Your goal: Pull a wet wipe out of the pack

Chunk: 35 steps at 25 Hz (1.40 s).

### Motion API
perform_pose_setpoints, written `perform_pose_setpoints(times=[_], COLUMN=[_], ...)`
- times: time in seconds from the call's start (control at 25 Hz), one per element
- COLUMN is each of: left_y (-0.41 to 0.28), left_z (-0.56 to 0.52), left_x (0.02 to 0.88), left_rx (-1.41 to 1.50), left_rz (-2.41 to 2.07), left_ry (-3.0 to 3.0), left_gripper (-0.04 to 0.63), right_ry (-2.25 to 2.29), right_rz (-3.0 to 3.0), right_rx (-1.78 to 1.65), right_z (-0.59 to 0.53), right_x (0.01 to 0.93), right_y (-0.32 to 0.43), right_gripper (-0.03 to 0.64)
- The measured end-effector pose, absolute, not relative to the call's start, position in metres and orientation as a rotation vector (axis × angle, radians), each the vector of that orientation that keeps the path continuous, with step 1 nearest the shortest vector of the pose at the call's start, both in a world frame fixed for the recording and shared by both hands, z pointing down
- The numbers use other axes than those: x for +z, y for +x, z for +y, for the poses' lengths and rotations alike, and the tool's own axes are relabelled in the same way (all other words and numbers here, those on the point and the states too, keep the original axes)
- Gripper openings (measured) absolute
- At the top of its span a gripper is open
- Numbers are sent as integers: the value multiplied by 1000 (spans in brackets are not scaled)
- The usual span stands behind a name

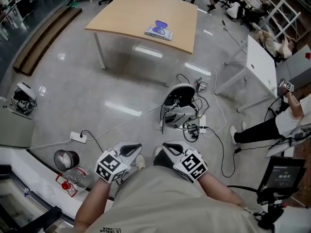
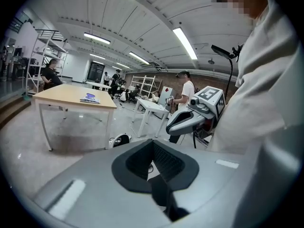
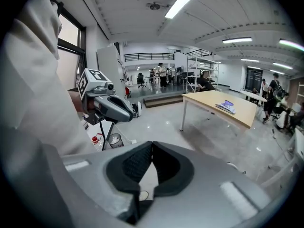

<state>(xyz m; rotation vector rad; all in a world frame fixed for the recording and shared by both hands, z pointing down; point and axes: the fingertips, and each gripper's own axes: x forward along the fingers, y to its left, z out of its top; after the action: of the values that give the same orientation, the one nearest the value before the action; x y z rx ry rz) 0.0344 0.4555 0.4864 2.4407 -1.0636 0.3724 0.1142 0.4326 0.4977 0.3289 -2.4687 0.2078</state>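
Holding both tools close against a pale shirt, the person stands well back from the task. The left gripper (image 2: 153,142) is clenched: its two black padded jaws meet at the tips, with nothing between them. The right gripper (image 3: 152,144) is clenched the same way, tips touching and empty. From the head view the two sit side by side just in front of the person's waist, each with its marker cube on top, jaws pointing forward and slightly toward each other. Beyond them lies a glossy grey floor (image 1: 121,91) with a tangle of cables (image 1: 209,125) and a white power strip (image 1: 78,137) lying on it. Farther out stands a light wooden worktop (image 1: 131,13) on white legs. The pack of wet wipes (image 1: 159,31) lies flat on it near its right edge, white and blue with a purple pattern, far from both grippers and touched by neither. To the right of the worktop, apart from it, is a smaller white table (image 1: 262,62), and a second person (image 1: 274,125) sits at the far right edge.
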Motion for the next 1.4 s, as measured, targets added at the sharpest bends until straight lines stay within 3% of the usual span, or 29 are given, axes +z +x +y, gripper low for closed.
perform_pose_setpoints(times=[0.28, 0.92, 1.4], left_y=[31, 14, -18], left_z=[433, 187, 93], left_x=[490, 470, 480], left_rx=[398, 518, 512], left_rz=[-1071, -1200, -1210], left_ry=[2441, 2483, 2416], left_gripper=[5, 5, 5], right_ry=[305, 310, 328], right_rz=[-2485, -2551, -2556], right_rx=[215, 230, 311], right_z=[406, 166, 66], right_x=[501, 507, 518], right_y=[108, 108, 77], right_gripper=[3, 3, 3])
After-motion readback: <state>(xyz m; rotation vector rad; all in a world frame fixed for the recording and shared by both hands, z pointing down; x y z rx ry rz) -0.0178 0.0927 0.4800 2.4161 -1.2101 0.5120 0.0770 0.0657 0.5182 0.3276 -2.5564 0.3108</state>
